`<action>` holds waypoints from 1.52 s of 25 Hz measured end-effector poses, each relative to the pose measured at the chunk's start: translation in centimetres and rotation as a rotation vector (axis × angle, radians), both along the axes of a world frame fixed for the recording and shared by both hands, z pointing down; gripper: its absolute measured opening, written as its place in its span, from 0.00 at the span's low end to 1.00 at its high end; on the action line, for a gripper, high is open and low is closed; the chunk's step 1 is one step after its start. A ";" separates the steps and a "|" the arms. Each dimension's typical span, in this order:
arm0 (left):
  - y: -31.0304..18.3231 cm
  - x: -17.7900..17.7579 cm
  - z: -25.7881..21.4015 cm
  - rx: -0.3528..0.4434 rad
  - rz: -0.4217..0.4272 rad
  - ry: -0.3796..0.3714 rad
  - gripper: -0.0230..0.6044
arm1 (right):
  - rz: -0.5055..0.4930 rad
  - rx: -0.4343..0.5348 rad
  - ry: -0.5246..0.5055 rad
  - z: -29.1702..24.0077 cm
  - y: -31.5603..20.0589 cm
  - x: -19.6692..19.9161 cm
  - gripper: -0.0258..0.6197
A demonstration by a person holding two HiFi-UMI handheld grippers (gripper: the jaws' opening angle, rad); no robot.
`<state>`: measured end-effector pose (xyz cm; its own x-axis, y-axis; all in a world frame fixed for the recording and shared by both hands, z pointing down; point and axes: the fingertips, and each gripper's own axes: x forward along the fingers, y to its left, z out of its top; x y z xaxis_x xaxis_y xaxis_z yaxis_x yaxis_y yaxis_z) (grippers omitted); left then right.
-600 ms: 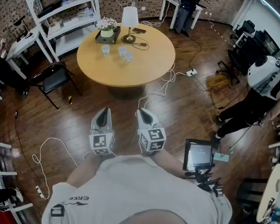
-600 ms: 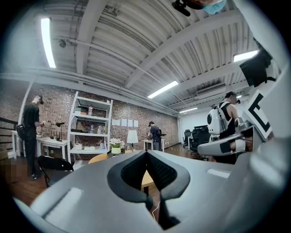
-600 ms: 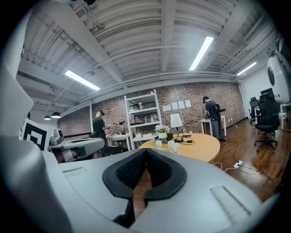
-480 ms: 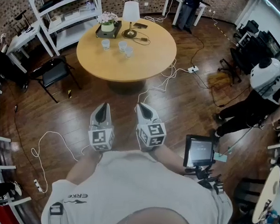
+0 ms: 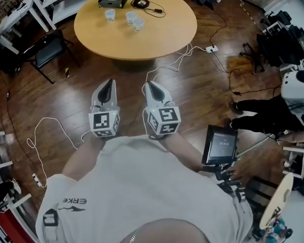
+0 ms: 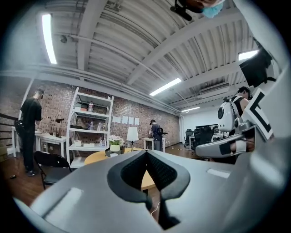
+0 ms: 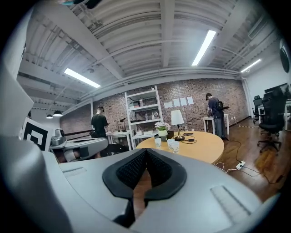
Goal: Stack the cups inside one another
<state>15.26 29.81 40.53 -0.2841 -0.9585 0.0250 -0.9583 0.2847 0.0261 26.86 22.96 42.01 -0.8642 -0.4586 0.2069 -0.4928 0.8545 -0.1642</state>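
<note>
The left gripper [image 5: 109, 84] and the right gripper [image 5: 150, 86] both have their jaws closed on nothing, well apart from the three cups [image 5: 131, 17] clustered on the far side of the round tabletop [image 5: 154, 36]. The cups stand close together and look light, I think — jaws opened late could topple a neighbour — and the white cables [image 5: 162, 68] on the floor [image 5: 51, 97] between could catch a foot.

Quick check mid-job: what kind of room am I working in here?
Probably an open-plan office or lab studio: a brick wall under an exposed ceiling, white shelving with supplies, and black office chairs off to the side.
</note>
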 end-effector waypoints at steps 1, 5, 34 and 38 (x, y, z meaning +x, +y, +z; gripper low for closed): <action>-0.7 -0.9 0.2 0.001 0.010 0.004 0.04 | 0.008 0.001 0.005 0.1 -0.6 -0.8 0.06; -3.6 -5.2 0.6 0.001 0.046 0.020 0.04 | 0.043 0.004 0.025 0.4 -3.0 -4.9 0.06; -17.8 -26.8 2.7 -0.049 0.180 0.093 0.04 | 0.182 -0.040 0.091 1.8 -15.8 -25.8 0.06; -21.3 -27.9 3.1 -0.065 0.160 0.072 0.04 | 0.163 -0.050 0.070 2.3 -19.5 -27.0 0.06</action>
